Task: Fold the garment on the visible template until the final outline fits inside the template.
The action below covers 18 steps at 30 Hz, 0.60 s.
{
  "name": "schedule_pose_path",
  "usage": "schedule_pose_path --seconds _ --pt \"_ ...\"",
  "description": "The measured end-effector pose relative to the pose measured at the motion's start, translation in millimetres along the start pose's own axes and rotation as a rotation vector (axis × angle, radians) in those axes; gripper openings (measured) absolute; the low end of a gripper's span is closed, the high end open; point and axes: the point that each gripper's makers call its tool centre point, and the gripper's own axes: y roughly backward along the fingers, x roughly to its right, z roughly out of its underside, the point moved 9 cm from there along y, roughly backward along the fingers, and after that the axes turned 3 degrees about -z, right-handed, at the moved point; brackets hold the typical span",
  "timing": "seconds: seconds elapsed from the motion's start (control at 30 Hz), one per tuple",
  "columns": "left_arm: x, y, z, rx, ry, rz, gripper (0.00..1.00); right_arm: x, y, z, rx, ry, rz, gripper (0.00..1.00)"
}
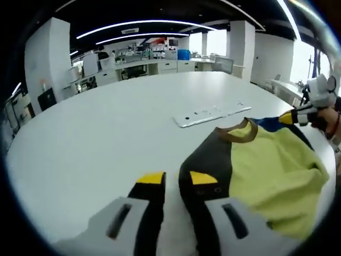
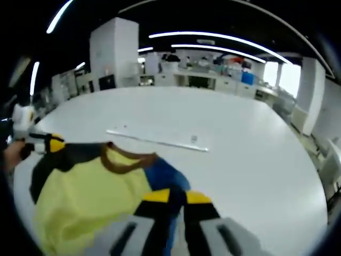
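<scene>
Both tongs pinch the shoulders of a yellow, black and blue garment on the white bench.

The left tongs [image 1: 178, 178] have their yellow-tipped black jaws drawn close on the black sleeve edge of the yellow-bodied T-shirt with brown collar [image 1: 272, 165]; the cloth runs up between the tips and spreads away to the right of them; the right tongs [image 2: 176, 197] are likewise nearly closed, gripping the blue sleeve edge of the same shirt [image 2: 88, 192], which spreads off to their left; each pair of tongs appears at the far shoulder in the other's view, left [image 2: 50, 144] and right [image 1: 287, 118], a hand behind each; just beyond the collar, ahead of both tongs, lies a flat white rectangular template sheet [image 1: 213, 114] on the broad white round bench [image 1: 106, 133]; far behind stand lab counters and white pillars.
</scene>
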Motion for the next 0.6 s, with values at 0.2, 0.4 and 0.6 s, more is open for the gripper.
schedule_pose_path --seconds 0.2,0.4,0.6 --pt "-1.1 16.2 -7.2 0.03 0.035 0.019 0.48 -9.1 17.0 -4.2 0.042 -0.043 -0.067 0.46" --pt "2.5 39.3 -5.5 0.057 0.018 0.055 0.66 -19.0 41.6 4.3 0.044 -0.096 -0.139 0.67" --pt "5.7 57.5 5.5 0.073 0.025 0.081 0.87 -32.2 66.0 15.6 0.036 -0.105 -0.228 0.83"
